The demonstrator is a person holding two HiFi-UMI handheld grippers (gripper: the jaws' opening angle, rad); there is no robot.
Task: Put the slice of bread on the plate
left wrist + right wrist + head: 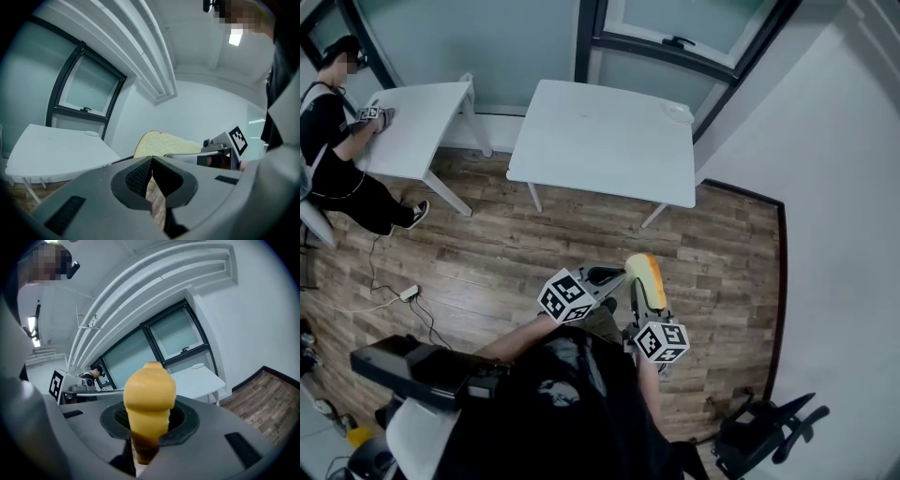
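Observation:
My right gripper (pixel 149 430) is shut on a slice of bread (pixel 149 397) with a yellow-brown crust, held edge-on and upright. From the head view the bread (pixel 645 277) sticks out ahead of the right gripper (pixel 641 298), over the wooden floor. Beside it, my left gripper (pixel 612 277) has its jaws (pixel 151 176) shut with nothing between them. The left gripper view shows the bread's pale face (pixel 164 144) to its right. A small white plate (pixel 678 112) lies near the far right corner of the white table (pixel 609 141), well ahead of both grippers; the plate (pixel 198 366) also shows in the right gripper view.
A second white table (pixel 417 127) stands to the left, with a seated person (pixel 337 141) in black at it. Cables (pixel 403 295) lie on the wooden floor. An office chair (pixel 769 431) stands at the lower right, by the white wall (pixel 834 234).

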